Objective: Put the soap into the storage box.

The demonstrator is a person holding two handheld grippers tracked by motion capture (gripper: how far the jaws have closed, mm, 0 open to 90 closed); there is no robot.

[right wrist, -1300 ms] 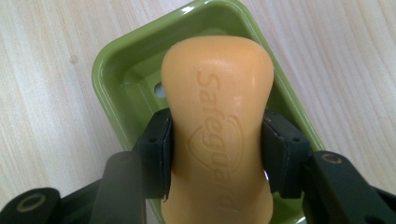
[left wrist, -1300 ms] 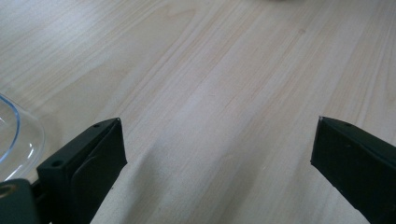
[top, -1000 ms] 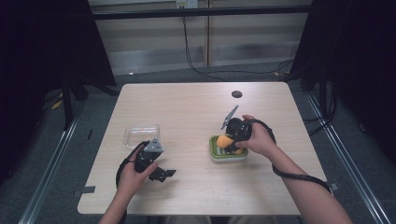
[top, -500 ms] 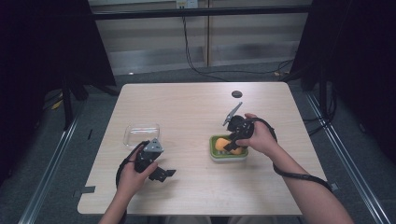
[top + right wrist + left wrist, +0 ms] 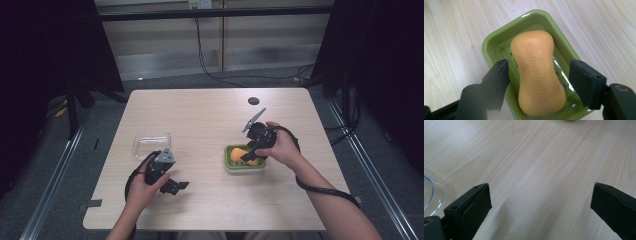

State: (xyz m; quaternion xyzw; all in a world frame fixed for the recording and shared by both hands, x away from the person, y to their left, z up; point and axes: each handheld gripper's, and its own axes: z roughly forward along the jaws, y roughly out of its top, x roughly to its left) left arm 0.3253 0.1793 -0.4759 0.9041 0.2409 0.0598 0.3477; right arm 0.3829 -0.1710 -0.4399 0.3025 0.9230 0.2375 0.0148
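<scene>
An orange bar of soap [image 5: 536,72] lies in a green soap dish [image 5: 496,40] on the wooden table. My right gripper [image 5: 538,67] stands over the dish with a jaw on each side of the bar. Its jaws have just been opening, and a gap shows between each pad and the soap. From above, the right gripper [image 5: 251,154] reaches over the dish [image 5: 232,166] with the soap [image 5: 240,151] below it. My left gripper [image 5: 175,186] rests open near the table's front left, jaws wide [image 5: 540,195] over bare wood.
A clear plastic container [image 5: 151,143] sits just behind the left gripper, and its rim [image 5: 430,192] shows at the left of the left gripper view. A small black disc [image 5: 254,100] lies at the table's far side. Cables trail from both grippers.
The right gripper's jaws have spread apart and let go of the soap, which now lies in the green dish. The left hand has stayed where it was.
</scene>
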